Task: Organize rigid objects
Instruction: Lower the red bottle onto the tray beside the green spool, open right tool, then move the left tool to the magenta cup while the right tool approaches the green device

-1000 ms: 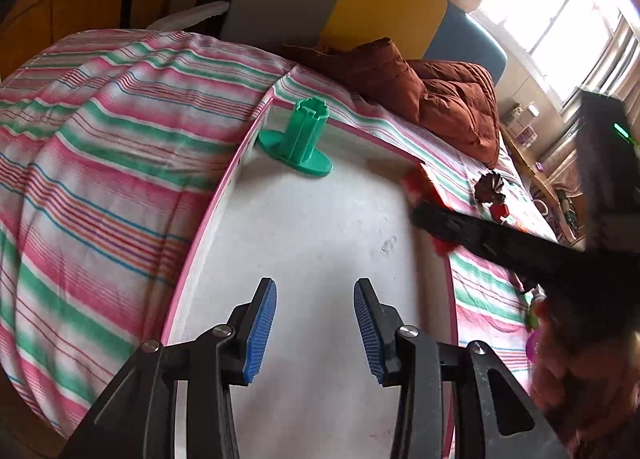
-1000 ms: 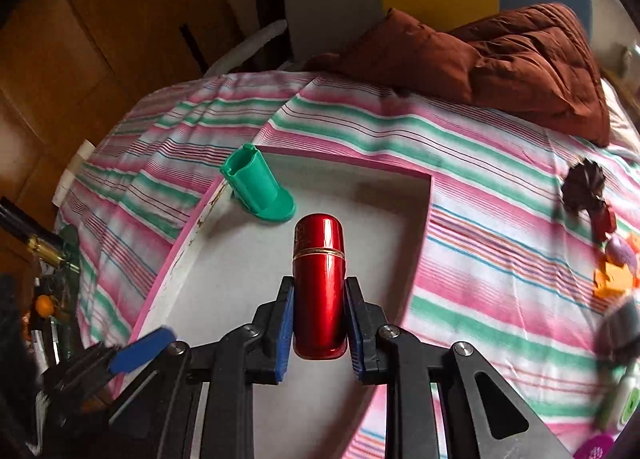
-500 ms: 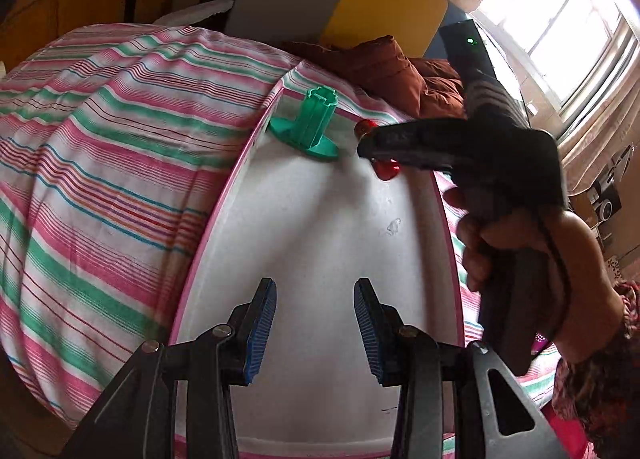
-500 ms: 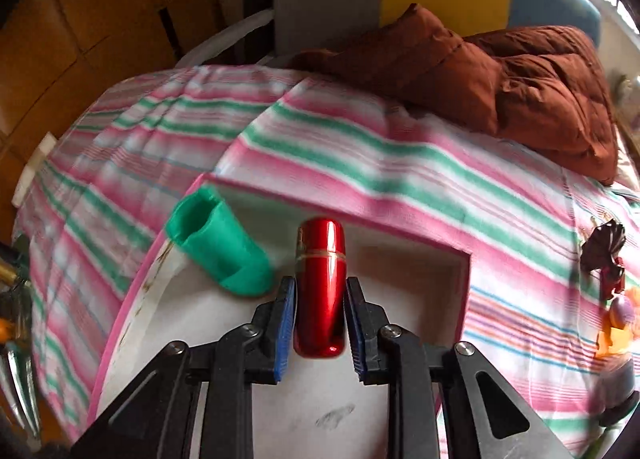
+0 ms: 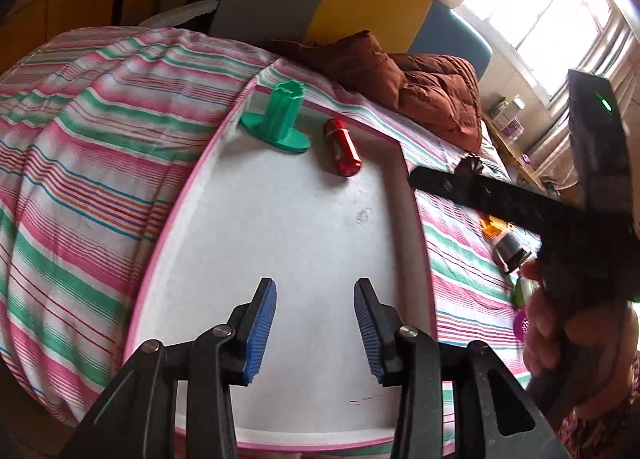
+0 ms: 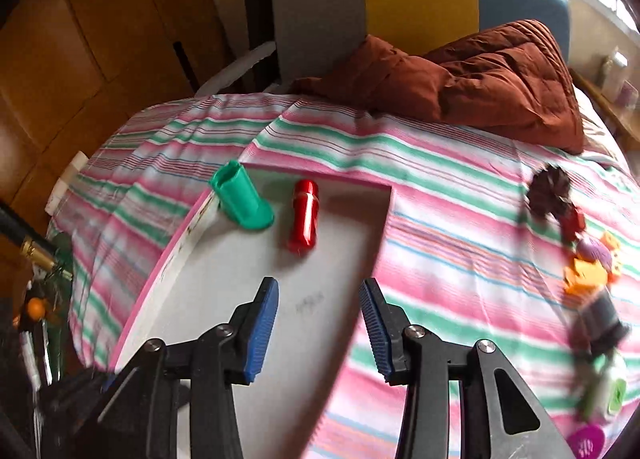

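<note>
A red metal cylinder (image 5: 342, 147) lies on its side in the white pink-rimmed tray (image 5: 280, 259), next to a green plastic stand (image 5: 280, 119) at the tray's far left corner. Both also show in the right wrist view: the cylinder (image 6: 305, 215) and the stand (image 6: 240, 201) in the tray (image 6: 248, 299). My left gripper (image 5: 315, 329) is open and empty over the tray's near part. My right gripper (image 6: 319, 329) is open and empty, pulled back from the cylinder; it shows in the left wrist view as a black bar (image 5: 480, 191).
The tray sits on a striped bedspread (image 6: 440, 219). A brown quilt (image 6: 480, 79) lies at the back. Several small loose objects, among them a dark cone-like thing (image 6: 550, 191), an orange piece (image 6: 586, 273) and a white-green bottle (image 6: 606, 387), lie at the right.
My right gripper carried the red cylinder to the tray's far end, opened, left it lying beside the green stand, and pulled back. My left gripper stayed open in place.
</note>
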Motion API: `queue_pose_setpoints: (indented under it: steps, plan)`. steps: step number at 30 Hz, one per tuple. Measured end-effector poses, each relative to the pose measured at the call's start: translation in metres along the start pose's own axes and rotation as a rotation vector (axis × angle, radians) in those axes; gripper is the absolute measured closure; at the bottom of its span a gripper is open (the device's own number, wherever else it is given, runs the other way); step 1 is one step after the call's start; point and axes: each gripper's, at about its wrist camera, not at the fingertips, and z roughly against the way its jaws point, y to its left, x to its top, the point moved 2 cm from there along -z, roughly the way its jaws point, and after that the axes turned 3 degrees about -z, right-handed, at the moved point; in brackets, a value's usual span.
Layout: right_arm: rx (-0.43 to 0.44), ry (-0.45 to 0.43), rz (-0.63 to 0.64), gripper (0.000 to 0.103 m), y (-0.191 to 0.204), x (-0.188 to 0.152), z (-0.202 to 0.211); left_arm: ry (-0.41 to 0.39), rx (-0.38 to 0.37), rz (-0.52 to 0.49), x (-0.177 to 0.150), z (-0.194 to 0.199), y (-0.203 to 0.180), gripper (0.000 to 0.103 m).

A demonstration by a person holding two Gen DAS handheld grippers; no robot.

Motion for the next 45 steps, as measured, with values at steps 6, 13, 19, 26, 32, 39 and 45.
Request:
queue_pose_setpoints:
  steps: [6,13,19,26,32,39,45]
  plan:
    - [-0.001,-0.009,-0.07,0.054,-0.029,-0.03,0.032,-0.009,-0.018,-0.045,-0.003,0.004,-0.02,0.063]
    - [-0.085,-0.025,-0.082,0.054,-0.07,-0.059,0.064,0.022,-0.042,-0.107,-0.008,-0.001,-0.048,0.063]
    - [-0.185,-0.097,-0.166,0.054,-0.123,-0.078,0.104,0.021,-0.069,-0.179,-0.012,0.004,-0.078,0.063]
    - [-0.449,-0.143,-0.389,0.054,-0.214,-0.102,0.141,0.034,-0.086,-0.259,-0.02,0.001,-0.109,0.063]
    - [-0.499,-0.022,-0.45,0.054,-0.254,-0.126,0.123,0.058,-0.088,-0.285,-0.024,-0.004,-0.118,0.063]
    - [-0.412,-0.036,-0.232,0.054,-0.19,-0.11,0.097,0.058,-0.077,-0.287,-0.024,-0.004,-0.12,0.063]
    - [-0.208,-0.099,-0.165,0.054,-0.153,-0.097,0.098,0.061,-0.066,-0.289,-0.024,-0.004,-0.121,0.063]
